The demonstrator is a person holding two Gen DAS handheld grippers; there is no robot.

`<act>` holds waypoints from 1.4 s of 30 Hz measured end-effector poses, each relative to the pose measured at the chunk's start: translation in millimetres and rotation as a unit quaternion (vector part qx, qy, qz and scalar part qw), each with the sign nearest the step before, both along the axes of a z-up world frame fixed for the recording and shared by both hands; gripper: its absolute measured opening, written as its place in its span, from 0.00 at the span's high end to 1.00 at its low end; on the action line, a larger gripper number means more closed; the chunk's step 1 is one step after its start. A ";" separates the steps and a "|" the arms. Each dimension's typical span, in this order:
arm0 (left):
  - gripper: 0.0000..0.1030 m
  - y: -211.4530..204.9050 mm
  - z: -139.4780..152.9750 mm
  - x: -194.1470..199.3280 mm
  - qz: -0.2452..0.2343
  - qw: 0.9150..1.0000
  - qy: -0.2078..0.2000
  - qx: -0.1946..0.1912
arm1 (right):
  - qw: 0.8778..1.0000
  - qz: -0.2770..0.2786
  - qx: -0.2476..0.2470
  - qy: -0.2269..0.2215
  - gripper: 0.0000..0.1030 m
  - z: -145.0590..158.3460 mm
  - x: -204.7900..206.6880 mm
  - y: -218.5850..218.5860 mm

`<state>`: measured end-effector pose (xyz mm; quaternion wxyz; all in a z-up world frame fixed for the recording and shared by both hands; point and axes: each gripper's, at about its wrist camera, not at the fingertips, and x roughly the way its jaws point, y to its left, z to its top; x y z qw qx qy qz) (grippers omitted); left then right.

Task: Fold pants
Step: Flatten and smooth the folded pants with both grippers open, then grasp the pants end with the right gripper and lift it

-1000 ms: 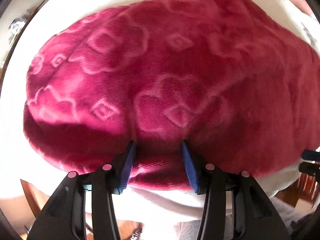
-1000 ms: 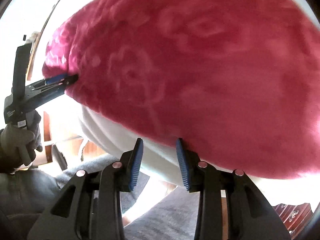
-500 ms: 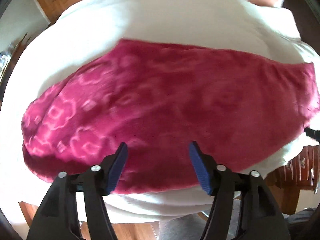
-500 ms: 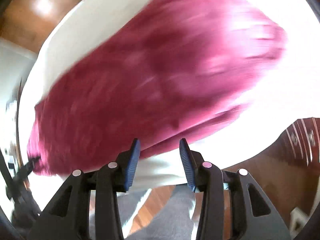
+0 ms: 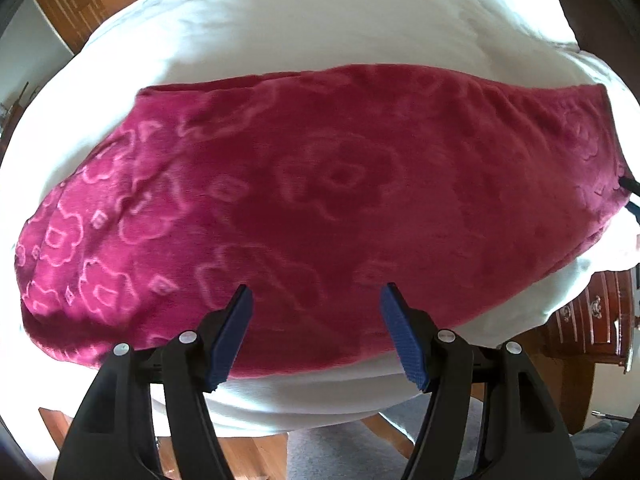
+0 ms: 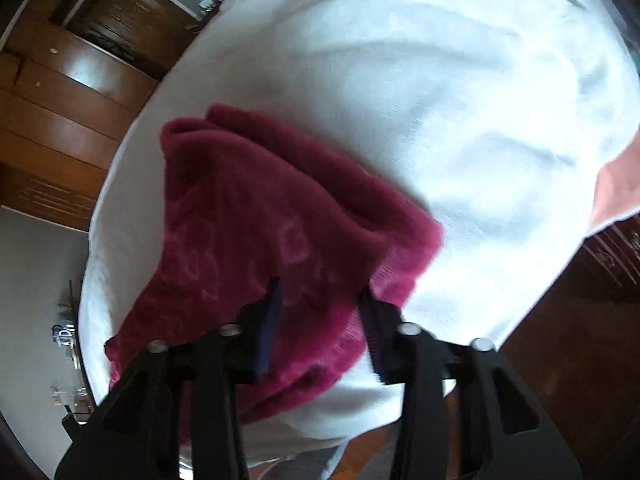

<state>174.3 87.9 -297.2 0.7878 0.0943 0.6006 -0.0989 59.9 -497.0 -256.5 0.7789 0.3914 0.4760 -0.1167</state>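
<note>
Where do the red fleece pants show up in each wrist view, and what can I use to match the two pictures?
Left wrist: the pants span the middle of the frame, lying lengthwise across the white bedding.
Right wrist: the pants sit left of centre and low, running down to the fingers.
Shared landmark: the white bedding under the pants, plus the embossed flower pattern on the fleece.

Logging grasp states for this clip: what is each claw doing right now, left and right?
Left claw: open, holding nothing, above the pants.
Right claw: open, holding nothing, over the pants' end on the white bedding.
</note>
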 end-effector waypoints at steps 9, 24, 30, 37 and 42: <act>0.36 -24.0 -1.3 -4.7 -0.003 1.000 0.002 0.005 | 1.000 0.003 -0.025 -0.004 0.95 20.0 -16.5 11.4; 0.36 -54.6 -7.6 -0.1 -0.037 0.999 0.009 0.007 | 0.996 -0.022 -0.083 -0.001 0.40 -3.8 -4.8 0.2; 0.36 -55.8 -8.5 1.7 -0.041 0.999 0.018 0.001 | 0.998 -0.006 -0.065 -0.002 0.40 -18.0 11.5 -2.1; 0.36 -49.9 1.9 13.2 -0.024 0.999 0.017 -0.022 | 0.997 0.035 -0.064 -0.003 0.80 -7.5 29.8 9.0; 0.36 -35.3 11.2 25.5 0.000 0.999 0.015 -0.040 | 0.995 0.077 -0.046 -0.045 0.82 33.9 30.9 29.2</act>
